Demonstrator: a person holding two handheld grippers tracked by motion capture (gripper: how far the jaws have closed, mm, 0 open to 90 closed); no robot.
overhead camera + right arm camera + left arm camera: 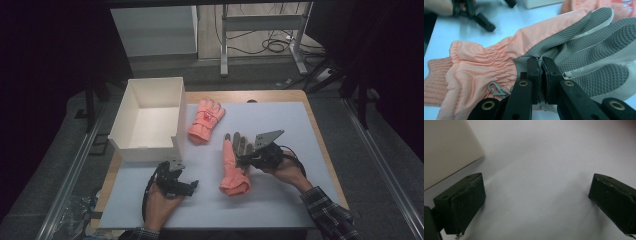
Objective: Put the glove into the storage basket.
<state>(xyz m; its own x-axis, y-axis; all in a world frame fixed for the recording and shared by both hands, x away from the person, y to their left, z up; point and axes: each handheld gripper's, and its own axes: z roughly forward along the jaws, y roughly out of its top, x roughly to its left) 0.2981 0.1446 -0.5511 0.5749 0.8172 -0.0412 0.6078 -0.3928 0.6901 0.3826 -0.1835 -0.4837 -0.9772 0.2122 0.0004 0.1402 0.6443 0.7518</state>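
Work in hand: likely packing two pink gloves into the white box (pixel 150 117), a guess from the layout.
Right gripper (pixel 248 159): clenched on the near glove (pixel 234 165); in the right gripper view its jaws pinch the grey palm fabric at that glove's edge (pixel 574 45).
Near glove position: flat on the white mat (pixel 280 200), palm up, cuff toward the person, apart from the box.
Far glove (pixel 205 120): back up, just beside the box's right wall, not held.
Left gripper (pixel 181 184): released, jaws spread wide over bare mat, holding nothing; the box corner (pixel 449 150) sits close by.
Done: one glove gripped.
Left: lifting it, moving it into the box, then the second glove; the box looks bare inside.
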